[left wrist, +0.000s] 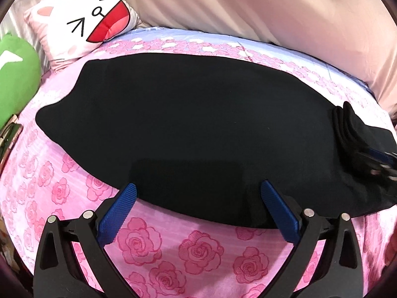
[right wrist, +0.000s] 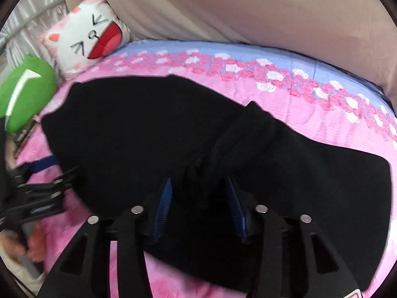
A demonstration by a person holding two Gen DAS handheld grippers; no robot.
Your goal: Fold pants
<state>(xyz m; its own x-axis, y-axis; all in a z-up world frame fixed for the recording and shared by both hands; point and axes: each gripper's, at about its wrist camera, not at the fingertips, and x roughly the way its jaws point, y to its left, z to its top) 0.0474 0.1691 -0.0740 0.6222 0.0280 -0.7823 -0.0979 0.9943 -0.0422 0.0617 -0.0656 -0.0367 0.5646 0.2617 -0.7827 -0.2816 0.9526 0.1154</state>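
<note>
Green plush (left wrist: 17,84) and cat pillow (left wrist: 84,22) beside pants (left wrist: 186,129)

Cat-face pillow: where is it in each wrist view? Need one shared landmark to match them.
Left wrist: cat-face pillow sits upper left, at the far end of the bed beyond the black pants.
Right wrist: cat-face pillow again upper left, smaller and blurred, beyond the black pants.
Shared landmark: the green plush lies just below and left of the pillow in both.
</note>
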